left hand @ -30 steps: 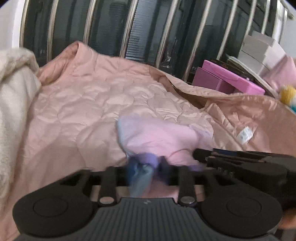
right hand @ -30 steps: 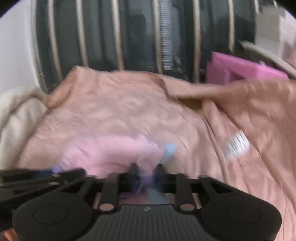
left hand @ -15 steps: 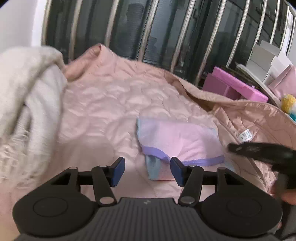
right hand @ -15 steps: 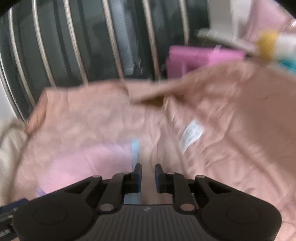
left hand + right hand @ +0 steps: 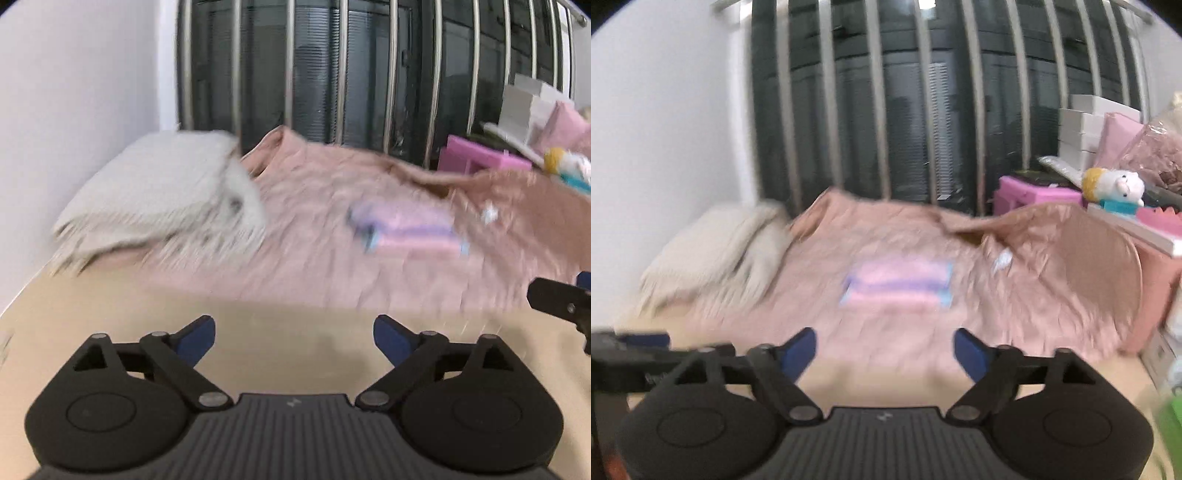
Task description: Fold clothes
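A: Now that both tools have drawn back from the garment, we record the change: the left tool (image 5: pixel 293 334) and the right tool (image 5: pixel 884 349) each stand with jaws spread wide, having just been opening, and nothing lies between either pair of pads. A second ago each one pinched pink and blue cloth at its tips.

B: Confirmed. We locate the folded garment (image 5: pixel 897 282) lying flat on the pink quilt (image 5: pixel 905 236), well apart from both tools. It reads as a compact pink rectangle with a purple band and pale blue edges.

A: We judge that this fold is complete and released. What the task calls for next we judge to be either another garment or a tidy-up; no second loose garment shows in either view.

B: We compare the views. From the left wrist, the garment (image 5: pixel 406 230) sits right of centre, the cream blanket (image 5: pixel 159 192) fills the left side beside the wall, and a tip of the right tool (image 5: pixel 557 301) enters at the right edge. A bare beige table (image 5: pixel 258 325) runs under the open jaws.

A: From the right wrist, we gain the clutter at the right: a plush toy (image 5: pixel 1115 186), a pink box (image 5: pixel 1034 194) and stacked white boxes (image 5: pixel 1078 127). The left tool (image 5: pixel 635 345) crosses the lower left corner. Both views are motion-blurred, so we leave seam detail unstated.
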`<state>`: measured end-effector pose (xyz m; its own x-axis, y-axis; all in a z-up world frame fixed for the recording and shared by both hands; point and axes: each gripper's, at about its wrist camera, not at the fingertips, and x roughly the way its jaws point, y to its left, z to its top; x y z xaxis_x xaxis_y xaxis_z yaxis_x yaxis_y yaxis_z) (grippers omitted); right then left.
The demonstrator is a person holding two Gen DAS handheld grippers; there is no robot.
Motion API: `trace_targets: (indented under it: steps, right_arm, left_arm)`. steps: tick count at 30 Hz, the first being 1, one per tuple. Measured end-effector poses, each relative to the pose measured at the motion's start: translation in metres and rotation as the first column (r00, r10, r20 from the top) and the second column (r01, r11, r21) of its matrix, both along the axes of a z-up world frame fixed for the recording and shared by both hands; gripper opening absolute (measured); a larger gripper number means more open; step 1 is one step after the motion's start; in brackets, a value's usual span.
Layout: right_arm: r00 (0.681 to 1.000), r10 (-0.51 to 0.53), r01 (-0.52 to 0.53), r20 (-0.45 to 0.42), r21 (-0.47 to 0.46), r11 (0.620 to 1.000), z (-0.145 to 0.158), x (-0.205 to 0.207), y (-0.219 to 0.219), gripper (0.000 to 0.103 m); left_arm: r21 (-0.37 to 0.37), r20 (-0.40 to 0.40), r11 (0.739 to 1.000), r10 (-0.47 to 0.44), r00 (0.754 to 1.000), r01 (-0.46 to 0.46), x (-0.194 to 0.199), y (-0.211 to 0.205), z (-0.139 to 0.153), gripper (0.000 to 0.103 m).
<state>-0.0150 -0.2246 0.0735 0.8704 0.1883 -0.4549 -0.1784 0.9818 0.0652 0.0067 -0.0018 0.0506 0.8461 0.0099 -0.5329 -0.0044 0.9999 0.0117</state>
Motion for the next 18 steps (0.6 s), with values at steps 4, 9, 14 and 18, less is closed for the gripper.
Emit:
trace_targets:
  steps: [4, 9, 14, 18]
  right_arm:
    - [0.997, -0.023, 0.021, -0.079, -0.019, 1.000, -0.029, -0.033, 0.014, 0.094]
    - [0.993, -0.028, 0.021, -0.113, -0.063, 0.998, -0.057, -0.029, 0.031, 0.094]
    - [0.986, -0.092, 0.083, -0.141, -0.065, 0.994, -0.072, -0.016, 0.031, 0.099]
    - [0.982, -0.122, 0.117, -0.141, -0.043, 0.992, -0.074, -0.007, 0.029, 0.103]
  left_arm:
    - [0.055, 0.032, 0.998, 0.037, 0.999, -0.039, -0.039, 0.006, -0.022, 0.102]
    - [0.079, -0.010, 0.997, 0.009, 1.000, -0.008, -0.037, 0.001, -0.036, 0.102]
    - [0.083, -0.044, 0.996, 0.040, 0.998, -0.036, -0.031, 0.001, -0.044, 0.102]
    - [0.071, -0.050, 0.997, 0.013, 0.999, -0.010, -0.024, 0.002, -0.046, 0.102]
